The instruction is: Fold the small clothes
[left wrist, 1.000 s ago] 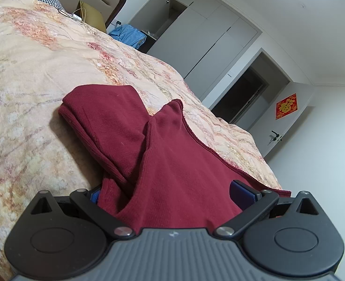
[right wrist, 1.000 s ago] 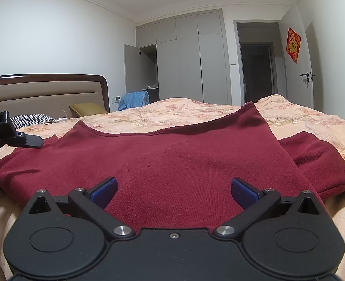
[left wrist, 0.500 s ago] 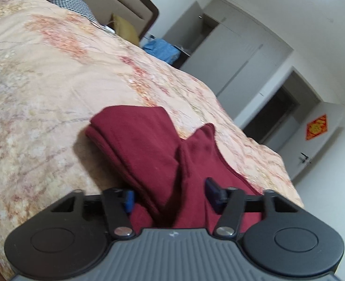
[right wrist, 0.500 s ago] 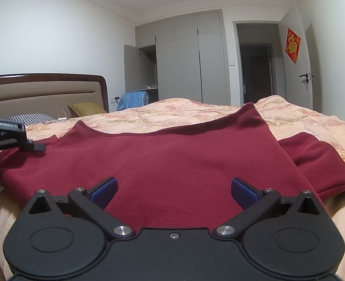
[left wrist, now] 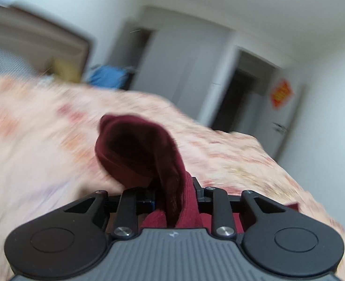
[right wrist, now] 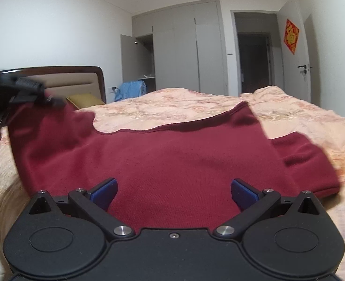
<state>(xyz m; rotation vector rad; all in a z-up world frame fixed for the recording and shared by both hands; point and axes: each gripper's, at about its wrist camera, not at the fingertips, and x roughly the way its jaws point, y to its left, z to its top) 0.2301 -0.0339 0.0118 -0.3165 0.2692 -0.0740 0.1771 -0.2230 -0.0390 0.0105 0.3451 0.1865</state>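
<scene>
A dark red top point(right wrist: 172, 159) lies spread on the floral bedspread point(right wrist: 195, 107). My left gripper point(left wrist: 176, 195) is shut on the top's left sleeve point(left wrist: 135, 149) and holds it lifted off the bed; that view is blurred. In the right wrist view the left gripper point(right wrist: 27, 91) shows at the far left, raising the sleeve side of the top. My right gripper point(right wrist: 172, 190) is open, its blue pads point(right wrist: 104, 190) spread over the near hem of the top, with nothing between them.
The bed's brown headboard point(right wrist: 74, 82) and a yellow pillow point(right wrist: 85, 99) are at the back left. A blue garment point(right wrist: 130, 90) hangs by grey wardrobes point(right wrist: 186, 46). A doorway point(right wrist: 254, 61) and a red wall decoration point(right wrist: 291, 36) are at the right.
My left gripper closed on the sleeve and lifted it up and inward over the top. The right gripper stayed open and still over the hem.
</scene>
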